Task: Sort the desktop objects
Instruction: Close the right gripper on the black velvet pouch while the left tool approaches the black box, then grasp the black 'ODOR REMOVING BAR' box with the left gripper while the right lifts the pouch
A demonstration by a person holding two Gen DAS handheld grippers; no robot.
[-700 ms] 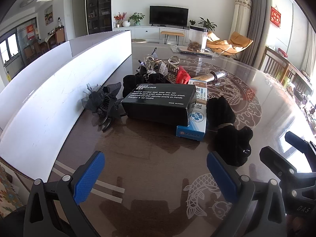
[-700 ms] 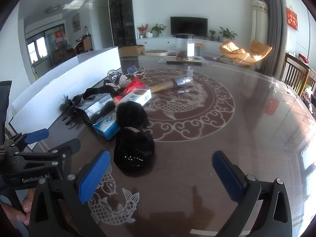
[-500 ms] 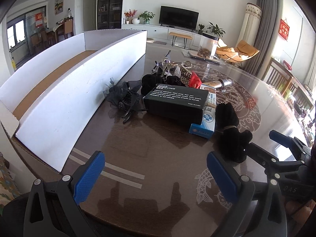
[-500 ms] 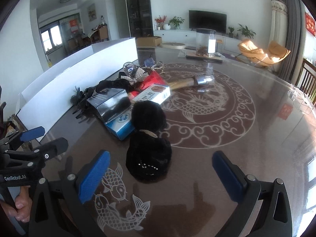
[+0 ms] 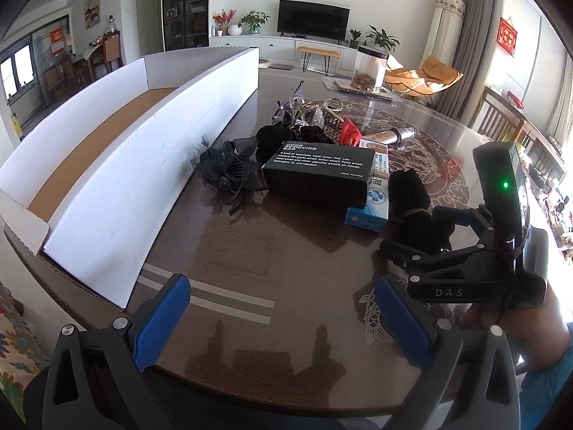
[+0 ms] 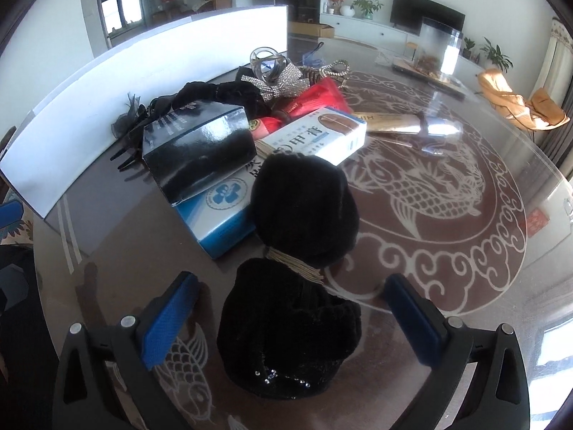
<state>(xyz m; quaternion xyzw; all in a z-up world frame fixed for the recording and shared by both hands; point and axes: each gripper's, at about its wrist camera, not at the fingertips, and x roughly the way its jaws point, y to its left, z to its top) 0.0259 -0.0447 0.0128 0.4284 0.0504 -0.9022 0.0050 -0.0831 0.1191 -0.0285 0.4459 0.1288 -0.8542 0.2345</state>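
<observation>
Desktop objects are lying in one loose pile on the desk (image 5: 250,265), just to the right of the long white box (image 5: 118,165), and none of them is in the box yet. Compared with a moment ago, the right gripper (image 6: 292,313) is now much closer to the pile: the black velvet pouch (image 6: 297,283), which was lying well ahead of it, is now sitting between its two blue fingers (image 6: 168,319). The pads are not touching the pouch; both fingers are standing wide open with a gap on each side. In the left wrist view the same gripper has come forward over the pouch, and the box is now showing its brown floor, empty, because the left gripper (image 5: 283,319) has pulled back toward the near edge.

For the task this probably means that the pouch is the first thing being taken, and the sorting itself is not started.

The right gripper is pointing steeply down at the near end of the pouch. The left gripper is also tilting down, fingers wide open, holding nothing, over bare desk near two pale tape strips (image 5: 215,294). Behind the pouch, the black carton (image 6: 200,150) is resting on the blue and white box (image 6: 222,215).
</observation>
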